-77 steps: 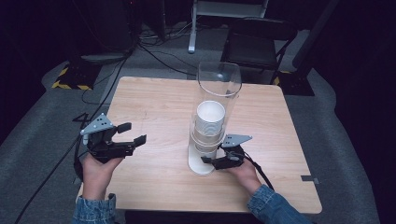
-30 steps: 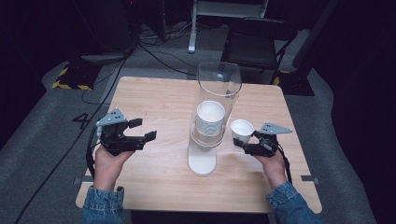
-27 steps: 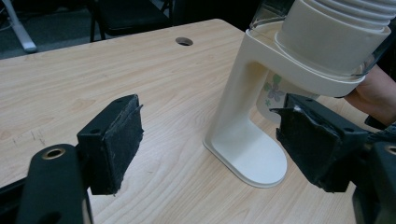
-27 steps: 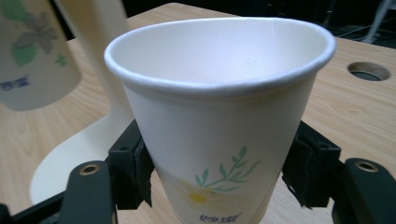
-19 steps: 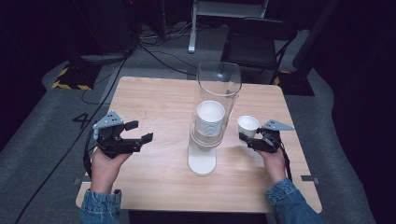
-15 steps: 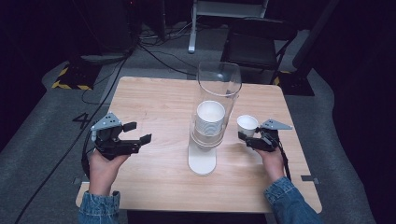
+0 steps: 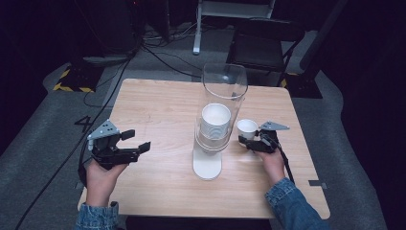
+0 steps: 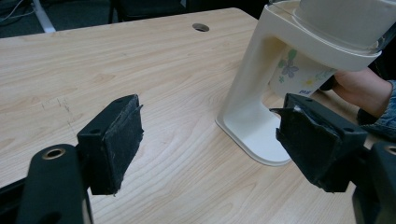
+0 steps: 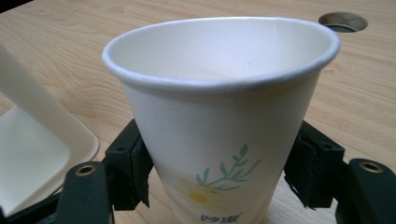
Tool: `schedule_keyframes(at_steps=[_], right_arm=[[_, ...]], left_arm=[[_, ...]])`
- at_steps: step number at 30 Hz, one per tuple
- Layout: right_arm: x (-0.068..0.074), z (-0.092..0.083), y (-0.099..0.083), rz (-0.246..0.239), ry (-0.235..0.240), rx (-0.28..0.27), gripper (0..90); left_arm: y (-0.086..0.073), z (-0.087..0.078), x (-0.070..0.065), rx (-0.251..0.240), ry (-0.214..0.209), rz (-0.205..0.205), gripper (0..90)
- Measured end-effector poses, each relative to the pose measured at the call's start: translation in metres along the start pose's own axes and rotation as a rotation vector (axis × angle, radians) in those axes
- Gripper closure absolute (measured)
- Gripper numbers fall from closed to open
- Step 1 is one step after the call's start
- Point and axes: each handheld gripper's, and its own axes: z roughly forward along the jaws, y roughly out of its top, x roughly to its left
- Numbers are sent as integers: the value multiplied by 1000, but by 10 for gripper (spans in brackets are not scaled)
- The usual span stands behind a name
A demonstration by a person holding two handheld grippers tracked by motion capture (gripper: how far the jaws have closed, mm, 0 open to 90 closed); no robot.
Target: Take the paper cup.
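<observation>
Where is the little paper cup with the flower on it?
The paper cup is upright between the jaws of the right gripper, over the right side of the table, just right of the cup dispenser.

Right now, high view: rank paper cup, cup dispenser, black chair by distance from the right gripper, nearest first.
1. Paper cup: clamped in the right gripper, upright, right of the dispenser.
2. Cup dispenser: table centre, just to the gripper's left.
3. Black chair: on the floor past the table's far edge.
</observation>
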Motion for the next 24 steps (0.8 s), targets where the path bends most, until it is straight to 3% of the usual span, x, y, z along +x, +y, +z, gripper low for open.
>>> schedule_keyframes(at_steps=[11,20,24], right_arm=[[5,9,-3,-31,12,47,312],[6,10,-4,-51,14,54,301],[8,14,-6,-58,32,84,279]], left_arm=[[0,1,1,4,-2,1,223],[0,2,0,7,-3,-4,223],[0,2,1,7,-6,-1,223]])
